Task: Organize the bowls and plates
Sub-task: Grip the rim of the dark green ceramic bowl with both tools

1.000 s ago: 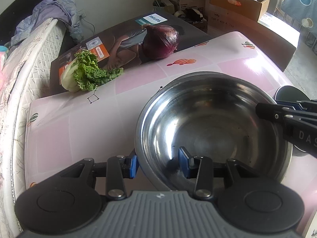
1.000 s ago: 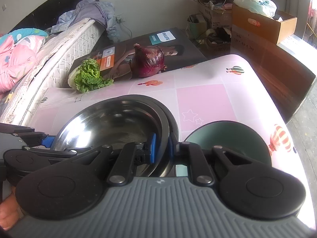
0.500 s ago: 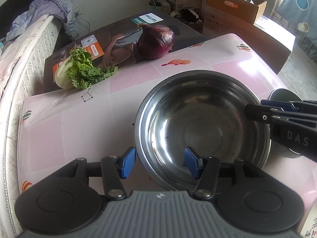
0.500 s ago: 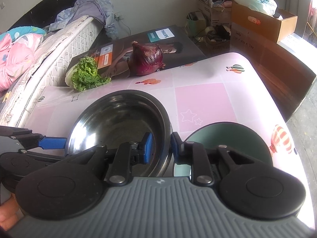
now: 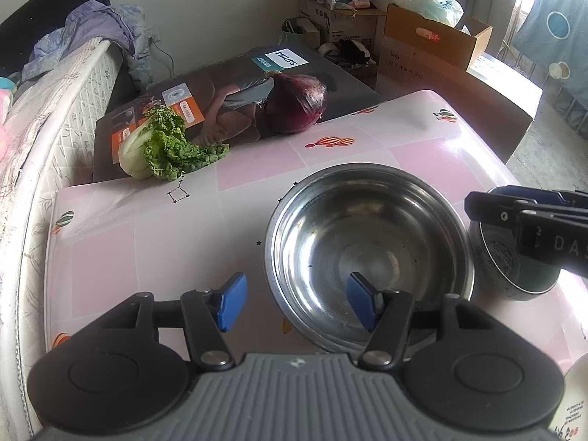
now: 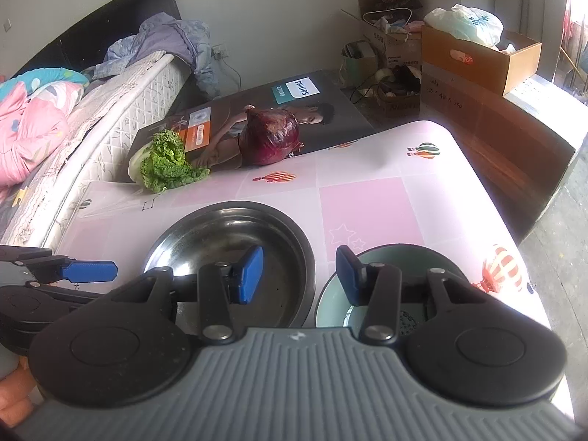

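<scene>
A steel bowl (image 5: 367, 250) (image 6: 228, 253) rests on the pink table (image 5: 147, 242), with a green ceramic bowl (image 5: 514, 275) (image 6: 400, 257) close on its right. My left gripper (image 5: 296, 303) hangs above the steel bowl's near-left rim. Its jaws are opening, and the rim lies between the blue pads (image 5: 231, 299) untouched. My right gripper (image 6: 299, 275) straddles the steel bowl's right rim, jaws opening, with neither pad on the rim. Each gripper shows at the edge of the other's view: the right gripper (image 5: 477, 204) and the left gripper (image 6: 88, 271).
A leafy green cabbage (image 5: 161, 147) and a red onion (image 5: 294, 106) lie at the table's far edge against a dark printed box (image 5: 228, 84). A mattress (image 5: 44, 139) runs along the left. Cardboard boxes (image 5: 433, 47) stand beyond. A white cup (image 5: 577, 400) sits near right.
Both grippers have opened off the steel bowl's rim and drawn up and back. The bowl now sits free on the table and looks smaller.
</scene>
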Available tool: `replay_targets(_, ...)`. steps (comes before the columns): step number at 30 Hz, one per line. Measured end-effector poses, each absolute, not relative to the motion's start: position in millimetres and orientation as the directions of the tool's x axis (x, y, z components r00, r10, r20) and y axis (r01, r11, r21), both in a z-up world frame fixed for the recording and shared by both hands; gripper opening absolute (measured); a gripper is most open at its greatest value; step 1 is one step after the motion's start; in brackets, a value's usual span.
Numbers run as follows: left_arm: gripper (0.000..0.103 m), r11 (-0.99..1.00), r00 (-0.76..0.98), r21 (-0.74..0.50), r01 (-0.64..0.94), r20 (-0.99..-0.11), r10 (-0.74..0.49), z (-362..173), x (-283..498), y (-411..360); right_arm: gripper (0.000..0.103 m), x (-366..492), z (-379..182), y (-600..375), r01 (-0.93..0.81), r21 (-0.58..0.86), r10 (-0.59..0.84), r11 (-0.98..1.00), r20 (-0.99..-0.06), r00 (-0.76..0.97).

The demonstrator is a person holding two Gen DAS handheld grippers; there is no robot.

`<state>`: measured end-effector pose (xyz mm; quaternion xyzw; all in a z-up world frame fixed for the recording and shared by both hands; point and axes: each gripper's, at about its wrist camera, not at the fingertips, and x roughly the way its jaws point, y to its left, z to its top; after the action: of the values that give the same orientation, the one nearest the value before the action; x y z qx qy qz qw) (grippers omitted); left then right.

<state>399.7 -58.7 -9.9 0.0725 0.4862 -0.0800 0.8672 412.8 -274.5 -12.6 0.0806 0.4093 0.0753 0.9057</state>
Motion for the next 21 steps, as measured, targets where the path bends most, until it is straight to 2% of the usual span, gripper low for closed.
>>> replay_targets(2, 0.063, 0.976, 0.517, 0.045, 0.215, -0.853, -0.074, -6.1, 396.1, -58.9, 0.043, 405.4, -6.6, -281.8, -0.066, 0.217, 0.206, 0.974, -0.721, 0.661)
replay_targets(7, 0.075, 0.969, 0.537, 0.047, 0.243, -0.838, -0.094, 6.0, 384.8, -62.5, 0.043, 382.3, 8.9, -303.7, -0.054, 0.246, 0.218, 0.968, -0.706, 0.673)
replay_targets(15, 0.076, 0.950, 0.524, 0.025, 0.311, -0.839, -0.149, 19.8, 368.2, -77.0, 0.043, 336.9, 23.4, -349.9, -0.011, 0.262, 0.197, 0.965, -0.697, 0.689)
replay_targets(21, 0.076, 0.924, 0.520, 0.002, 0.383, -0.827, -0.214, 26.5, 360.3, -102.2, 0.043, 314.8, 14.2, -381.1, 0.026, 0.276, 0.190, 0.961, -0.723, 0.664)
